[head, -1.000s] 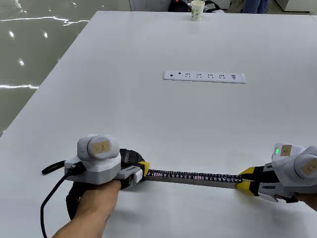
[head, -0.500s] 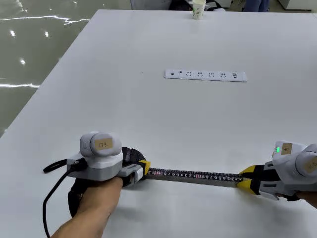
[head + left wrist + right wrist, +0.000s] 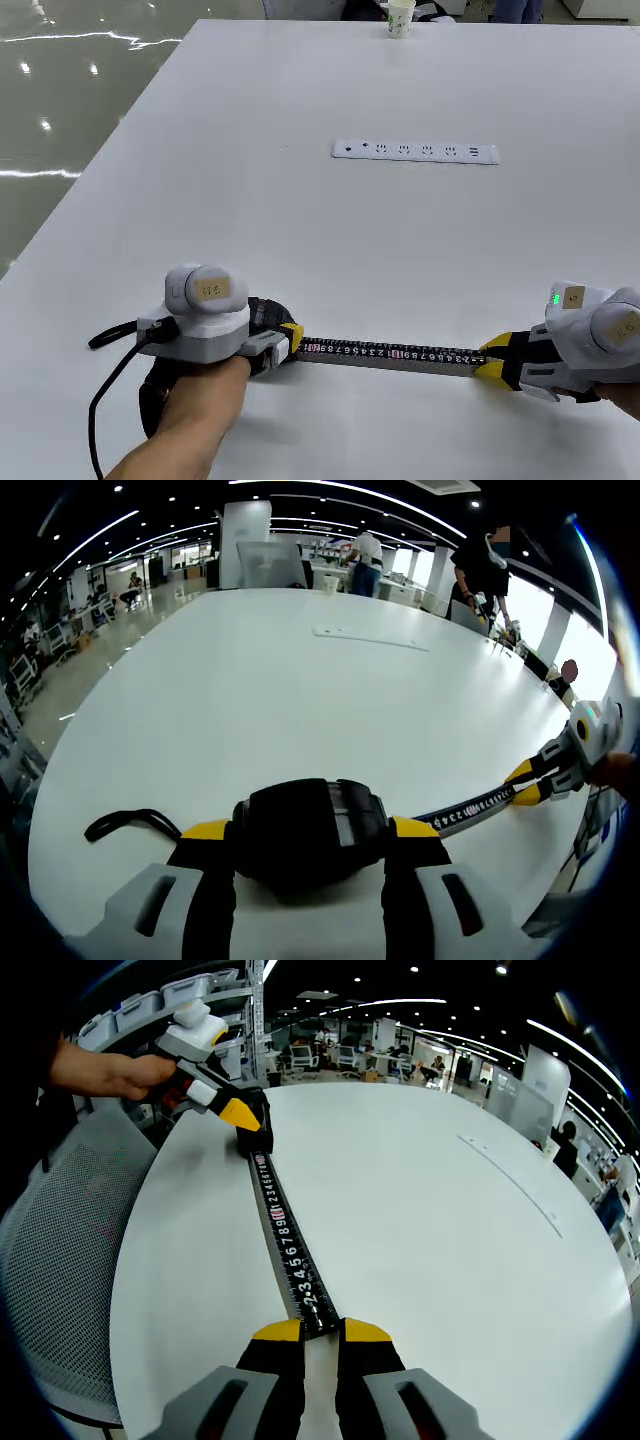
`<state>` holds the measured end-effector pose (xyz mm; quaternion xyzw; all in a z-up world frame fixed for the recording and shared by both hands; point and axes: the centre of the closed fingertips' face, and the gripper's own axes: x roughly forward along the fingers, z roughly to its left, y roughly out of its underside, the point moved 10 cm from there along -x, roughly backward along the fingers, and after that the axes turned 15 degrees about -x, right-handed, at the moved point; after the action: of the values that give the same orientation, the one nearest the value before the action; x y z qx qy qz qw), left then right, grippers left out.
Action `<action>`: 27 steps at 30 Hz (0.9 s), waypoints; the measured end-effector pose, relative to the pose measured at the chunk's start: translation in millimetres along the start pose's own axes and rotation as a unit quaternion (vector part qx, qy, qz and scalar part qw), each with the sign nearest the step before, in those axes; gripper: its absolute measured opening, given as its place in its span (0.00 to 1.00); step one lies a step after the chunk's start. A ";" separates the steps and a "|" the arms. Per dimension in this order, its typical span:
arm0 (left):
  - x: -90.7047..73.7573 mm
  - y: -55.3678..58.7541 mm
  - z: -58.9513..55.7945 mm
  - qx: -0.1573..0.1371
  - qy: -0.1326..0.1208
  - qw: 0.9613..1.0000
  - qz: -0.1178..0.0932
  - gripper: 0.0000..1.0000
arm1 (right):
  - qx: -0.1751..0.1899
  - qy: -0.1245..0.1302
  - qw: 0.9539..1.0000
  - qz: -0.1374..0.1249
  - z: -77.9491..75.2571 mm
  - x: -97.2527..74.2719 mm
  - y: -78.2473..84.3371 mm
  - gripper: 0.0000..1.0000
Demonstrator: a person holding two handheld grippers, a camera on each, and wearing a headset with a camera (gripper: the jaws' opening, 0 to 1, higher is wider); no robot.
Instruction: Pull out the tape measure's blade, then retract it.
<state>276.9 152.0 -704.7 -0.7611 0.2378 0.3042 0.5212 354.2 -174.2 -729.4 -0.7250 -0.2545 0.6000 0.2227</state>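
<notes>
Right claw still pinches blade tip, left claw clamps tape measure.

A black tape measure, its dark blade printed with white numerals and a red mark, on a white table. The left gripper and right gripper are pale grey, their black jaws tipped yellow; a green light glows on the right one. Nearby: white power strip, pale patterned cup, black cable.

The white table bears a power strip, a paper cup (far edge) and the drawn-out tape measure.
</notes>
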 end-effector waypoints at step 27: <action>0.4 0.1 0.1 -0.006 0.007 1.000 0.001 0.52 | 0.004 0.001 1.000 0.007 0.1 0.1 0.4 0.07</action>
<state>277.1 152.1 -705.1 -0.7661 0.2399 0.3008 0.5148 354.2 -174.5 -729.7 -0.7267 -0.2468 0.6016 0.2215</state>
